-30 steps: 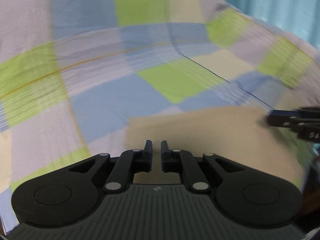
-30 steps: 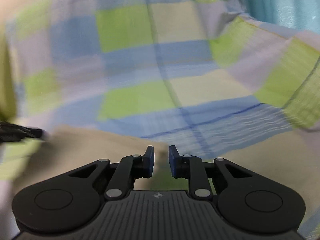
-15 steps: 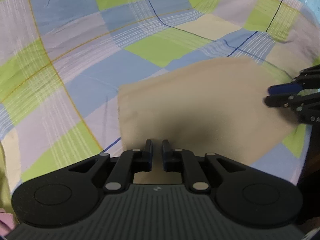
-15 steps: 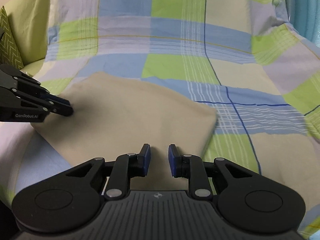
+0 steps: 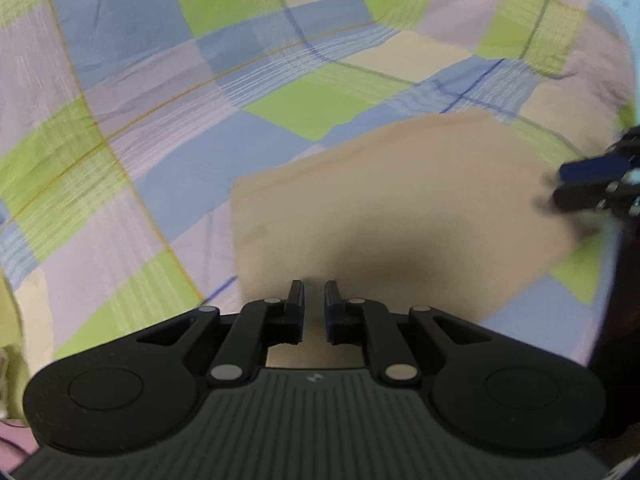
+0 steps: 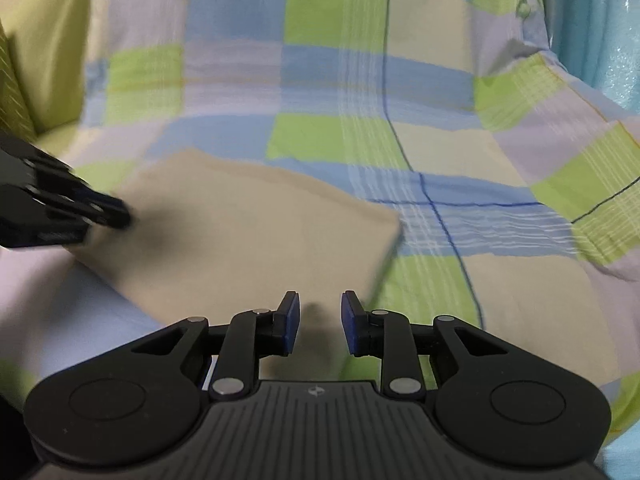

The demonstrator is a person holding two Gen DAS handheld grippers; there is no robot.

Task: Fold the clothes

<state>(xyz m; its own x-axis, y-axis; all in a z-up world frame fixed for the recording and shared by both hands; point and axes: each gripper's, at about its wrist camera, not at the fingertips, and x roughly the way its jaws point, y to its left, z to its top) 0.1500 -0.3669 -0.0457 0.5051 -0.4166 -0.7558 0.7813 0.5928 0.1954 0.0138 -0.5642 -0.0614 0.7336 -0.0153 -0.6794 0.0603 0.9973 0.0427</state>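
Note:
A beige folded cloth point(image 5: 400, 200) lies flat on the checked bed sheet point(image 5: 160, 140). My left gripper point(image 5: 314, 304) hovers over the cloth's near edge, its jaws almost together with nothing seen between them. The right gripper's fingers point(image 5: 580, 184) reach in over the cloth's right side. In the right wrist view the same cloth point(image 6: 248, 232) spreads ahead and to the left. My right gripper point(image 6: 319, 312) sits above its near corner, jaws opening, and nothing is between them. At the cloth's left edge the left gripper's fingers point(image 6: 100, 212) show, blurred.
The green, blue and lilac checked sheet point(image 6: 360, 80) covers the whole bed. A yellow-green pillow point(image 6: 36, 60) stands at the far left. A teal curtain point(image 6: 600, 20) hangs behind the bed at the right.
The cloth, blurred and close a second ago, now lies flat on the sheet. Both grippers have shifted sideways and rolled a little. The right jaws stand wider apart than before.

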